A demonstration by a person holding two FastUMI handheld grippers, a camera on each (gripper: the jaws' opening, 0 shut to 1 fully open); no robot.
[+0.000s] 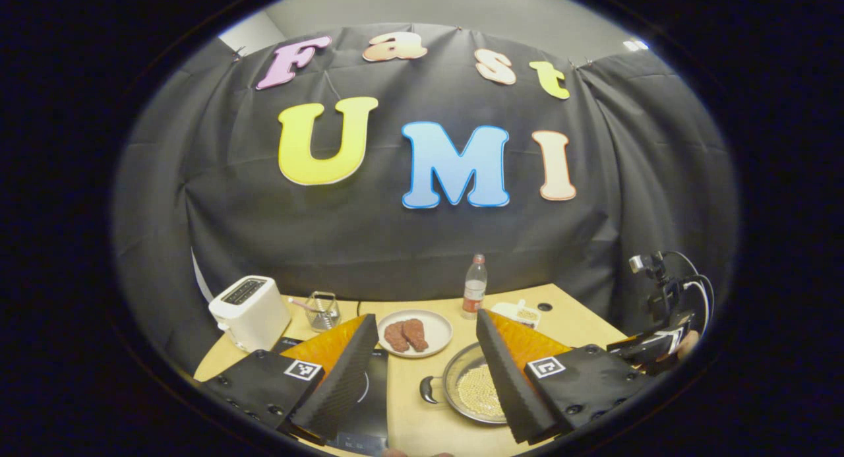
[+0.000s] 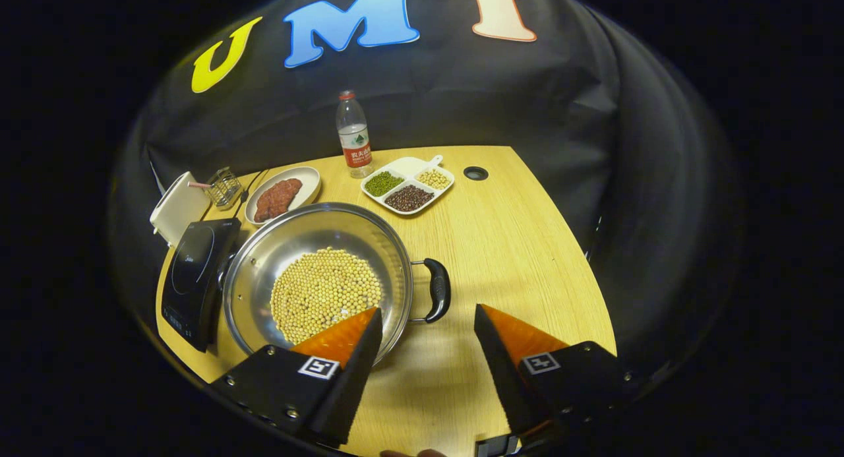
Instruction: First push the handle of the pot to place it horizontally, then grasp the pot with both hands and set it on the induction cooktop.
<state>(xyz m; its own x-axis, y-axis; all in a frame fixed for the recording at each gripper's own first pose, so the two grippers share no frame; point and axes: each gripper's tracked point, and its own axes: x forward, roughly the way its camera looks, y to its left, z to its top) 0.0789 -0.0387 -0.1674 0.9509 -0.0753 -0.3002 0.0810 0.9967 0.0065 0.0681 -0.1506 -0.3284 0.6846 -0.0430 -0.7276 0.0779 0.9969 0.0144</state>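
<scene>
Both tools hung open above the table: the right tool point(image 2: 427, 351) hovered just short of the pot point(image 2: 316, 282) handle point(image 2: 436, 289), likely to push it; the left tool point(image 1: 427, 371) waited.

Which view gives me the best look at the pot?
The right gripper view: the pot shows whole from above, with its beans and one side handle. In the left gripper view the pot sits low, partly hidden behind the left gripper.
</scene>
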